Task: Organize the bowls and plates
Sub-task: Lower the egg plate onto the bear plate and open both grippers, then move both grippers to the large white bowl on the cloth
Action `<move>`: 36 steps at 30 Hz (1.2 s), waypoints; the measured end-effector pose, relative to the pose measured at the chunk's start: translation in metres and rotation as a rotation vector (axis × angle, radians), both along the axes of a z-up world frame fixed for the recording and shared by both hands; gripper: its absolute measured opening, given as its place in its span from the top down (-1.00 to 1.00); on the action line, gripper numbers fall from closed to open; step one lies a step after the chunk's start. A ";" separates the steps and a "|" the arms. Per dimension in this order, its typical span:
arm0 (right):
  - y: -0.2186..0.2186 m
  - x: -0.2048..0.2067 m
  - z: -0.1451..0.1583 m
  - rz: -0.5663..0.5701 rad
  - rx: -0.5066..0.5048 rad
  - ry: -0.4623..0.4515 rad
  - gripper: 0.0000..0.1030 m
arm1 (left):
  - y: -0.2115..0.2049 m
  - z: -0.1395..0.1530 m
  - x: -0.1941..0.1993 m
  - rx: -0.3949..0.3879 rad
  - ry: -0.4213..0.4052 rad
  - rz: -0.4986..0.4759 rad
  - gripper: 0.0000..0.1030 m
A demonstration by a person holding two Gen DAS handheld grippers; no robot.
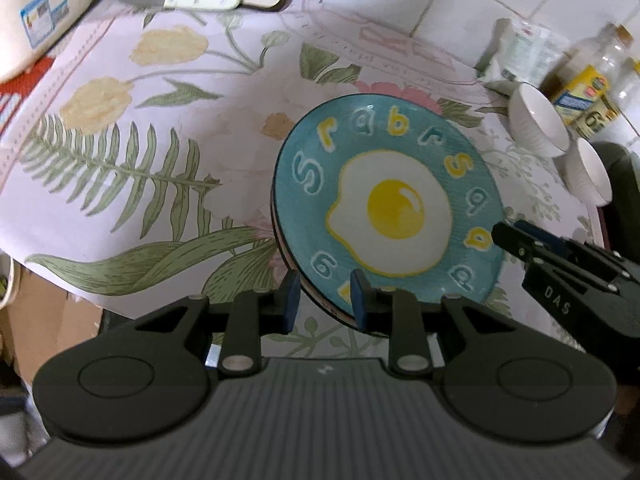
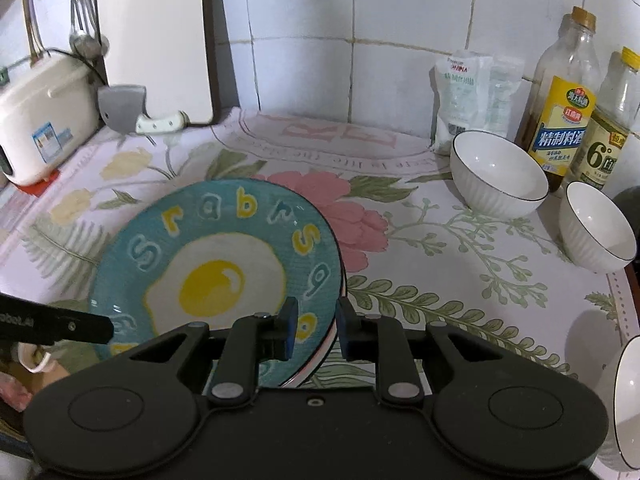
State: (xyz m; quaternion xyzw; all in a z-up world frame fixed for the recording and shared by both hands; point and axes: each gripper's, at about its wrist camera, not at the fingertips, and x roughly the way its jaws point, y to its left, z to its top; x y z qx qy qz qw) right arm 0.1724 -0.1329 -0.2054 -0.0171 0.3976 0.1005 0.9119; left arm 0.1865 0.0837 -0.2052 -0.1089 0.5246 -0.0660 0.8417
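A teal plate with a fried-egg picture (image 1: 390, 208) (image 2: 224, 272) tops a small stack of plates, held above the flowered cloth. My left gripper (image 1: 325, 300) is shut on the stack's near rim. My right gripper (image 2: 316, 330) is shut on the stack's right rim; it also shows in the left wrist view (image 1: 520, 240). Two white ribbed bowls (image 2: 498, 174) (image 2: 596, 226) stand at the right by the wall, also in the left wrist view (image 1: 538, 126) (image 1: 588, 176). A third white bowl (image 2: 628, 400) shows at the right edge.
Two sauce bottles (image 2: 564, 96) (image 2: 608, 120) and a white bag (image 2: 468, 96) stand against the tiled wall (image 2: 400, 20). A cleaver (image 2: 132, 114), a white cutting board (image 2: 156, 40) and a white cooker (image 2: 40, 116) are at the back left. The counter's edge (image 2: 624, 300) is right.
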 end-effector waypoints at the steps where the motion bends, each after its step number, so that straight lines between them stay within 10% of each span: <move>1: -0.001 -0.005 0.006 0.008 0.006 -0.011 0.53 | -0.001 0.004 -0.002 0.006 -0.002 -0.012 0.46; 22: -0.068 -0.115 0.106 0.085 0.104 -0.145 -0.31 | -0.062 0.118 -0.093 0.181 -0.200 -0.267 -0.56; 36: -0.139 -0.187 0.127 0.024 0.066 -0.180 -0.33 | -0.134 0.138 -0.121 0.170 -0.227 -0.424 -0.66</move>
